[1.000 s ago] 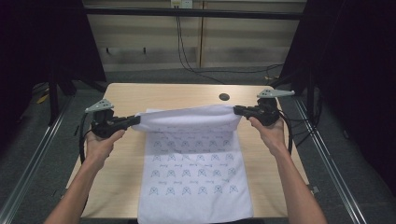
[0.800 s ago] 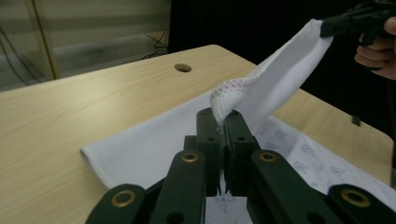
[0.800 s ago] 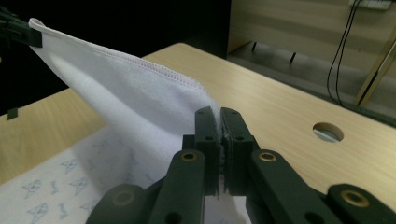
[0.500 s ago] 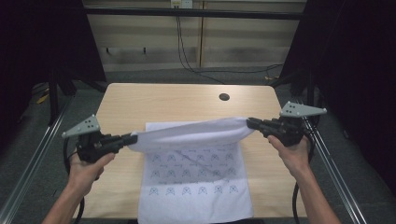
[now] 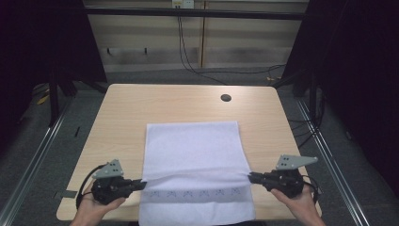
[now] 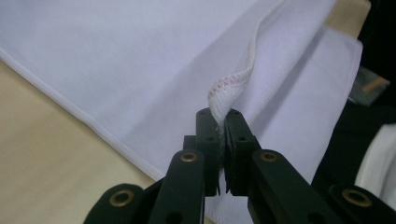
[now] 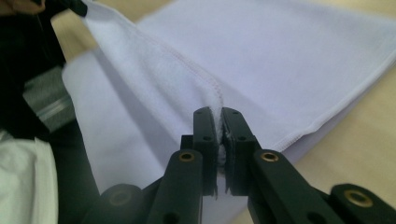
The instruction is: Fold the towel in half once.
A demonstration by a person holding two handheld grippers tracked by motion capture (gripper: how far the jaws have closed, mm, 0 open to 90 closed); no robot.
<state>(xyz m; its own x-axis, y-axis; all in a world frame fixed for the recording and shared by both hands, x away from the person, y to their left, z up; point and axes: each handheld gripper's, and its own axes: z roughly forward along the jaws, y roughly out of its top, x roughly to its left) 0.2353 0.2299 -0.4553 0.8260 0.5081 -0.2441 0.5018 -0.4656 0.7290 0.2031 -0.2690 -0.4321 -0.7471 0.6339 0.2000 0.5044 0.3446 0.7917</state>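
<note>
White cloth (image 5: 194, 155) — both grippers clamped on.

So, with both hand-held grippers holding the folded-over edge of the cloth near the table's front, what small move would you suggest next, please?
Probably lower both a little and open them. The left hand-held gripper and right hand-held gripper each pinch a corner of the white cloth, whose folded-over edge sits just short of the near hem, leaving a patterned strip uncovered. The fold looks square on the table, so releasing seems next.
</note>
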